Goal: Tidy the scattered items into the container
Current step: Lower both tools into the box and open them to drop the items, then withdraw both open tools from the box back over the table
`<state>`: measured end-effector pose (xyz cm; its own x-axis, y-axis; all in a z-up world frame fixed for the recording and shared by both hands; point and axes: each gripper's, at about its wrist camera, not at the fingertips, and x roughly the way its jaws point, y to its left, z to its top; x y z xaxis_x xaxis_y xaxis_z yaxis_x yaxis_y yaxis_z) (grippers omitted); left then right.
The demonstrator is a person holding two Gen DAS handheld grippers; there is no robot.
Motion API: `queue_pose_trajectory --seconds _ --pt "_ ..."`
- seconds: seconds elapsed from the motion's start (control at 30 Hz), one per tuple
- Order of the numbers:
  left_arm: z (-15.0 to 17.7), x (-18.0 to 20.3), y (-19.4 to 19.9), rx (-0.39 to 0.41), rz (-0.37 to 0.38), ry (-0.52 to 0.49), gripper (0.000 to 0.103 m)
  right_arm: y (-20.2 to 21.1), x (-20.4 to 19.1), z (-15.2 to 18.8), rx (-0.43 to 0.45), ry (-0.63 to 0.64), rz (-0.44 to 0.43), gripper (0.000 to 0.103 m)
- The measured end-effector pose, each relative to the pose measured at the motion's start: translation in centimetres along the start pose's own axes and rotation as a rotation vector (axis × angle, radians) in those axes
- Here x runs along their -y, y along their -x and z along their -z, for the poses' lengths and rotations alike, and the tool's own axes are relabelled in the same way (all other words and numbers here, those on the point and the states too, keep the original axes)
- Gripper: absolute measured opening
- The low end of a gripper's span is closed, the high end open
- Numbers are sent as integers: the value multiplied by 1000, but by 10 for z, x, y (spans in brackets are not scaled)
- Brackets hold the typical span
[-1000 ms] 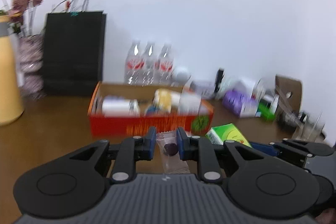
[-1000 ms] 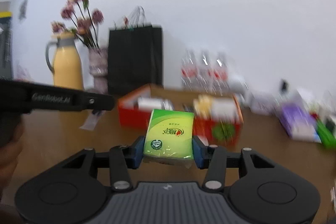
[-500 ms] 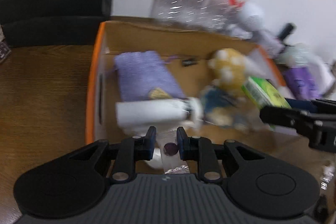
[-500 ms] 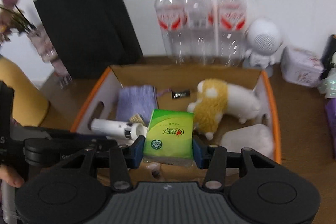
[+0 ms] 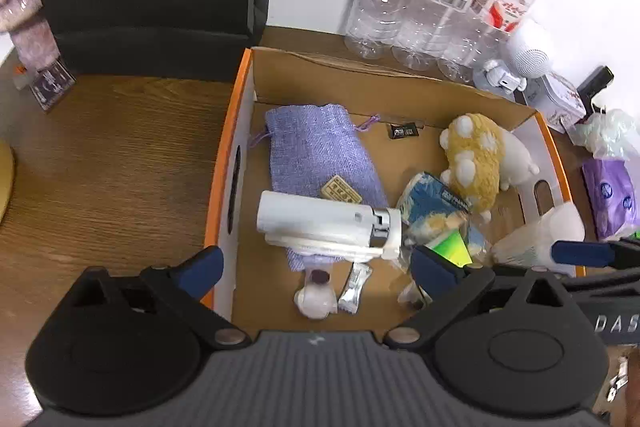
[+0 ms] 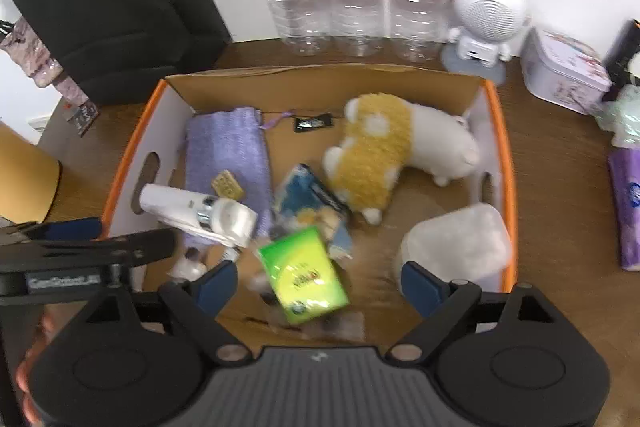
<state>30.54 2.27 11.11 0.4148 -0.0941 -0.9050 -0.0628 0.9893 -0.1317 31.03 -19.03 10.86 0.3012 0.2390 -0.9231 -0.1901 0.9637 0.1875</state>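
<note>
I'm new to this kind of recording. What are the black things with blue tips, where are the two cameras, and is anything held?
There is no robot: a person holds a two-finger claw in each hand, each with a fisheye camera looking along its fingers. One view shows the left claw, the other the right claw. Both point down into an orange cardboard box on a wooden table. Both claws have just opened and hold nothing. The green tissue pack lies free below the right one, blurred. A small clear packet lies below the left one. Already inside: a purple pouch, a white tube, a plush toy.
</note>
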Motion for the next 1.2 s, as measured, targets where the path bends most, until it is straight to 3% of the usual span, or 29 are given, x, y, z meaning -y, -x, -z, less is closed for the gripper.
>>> queue_pose_trajectory --seconds 0.2,0.4,0.97,1.2 --pt "16 16 25 48 -52 -22 103 23 6 13 26 -24 -3 89" --pt "27 28 54 85 -53 -37 103 63 7 28 87 -12 4 90" --pt "85 45 119 161 -74 -89 103 94 2 93 121 -13 6 90" --pt "143 51 143 352 -114 -148 103 107 0 135 283 -6 -54 92"
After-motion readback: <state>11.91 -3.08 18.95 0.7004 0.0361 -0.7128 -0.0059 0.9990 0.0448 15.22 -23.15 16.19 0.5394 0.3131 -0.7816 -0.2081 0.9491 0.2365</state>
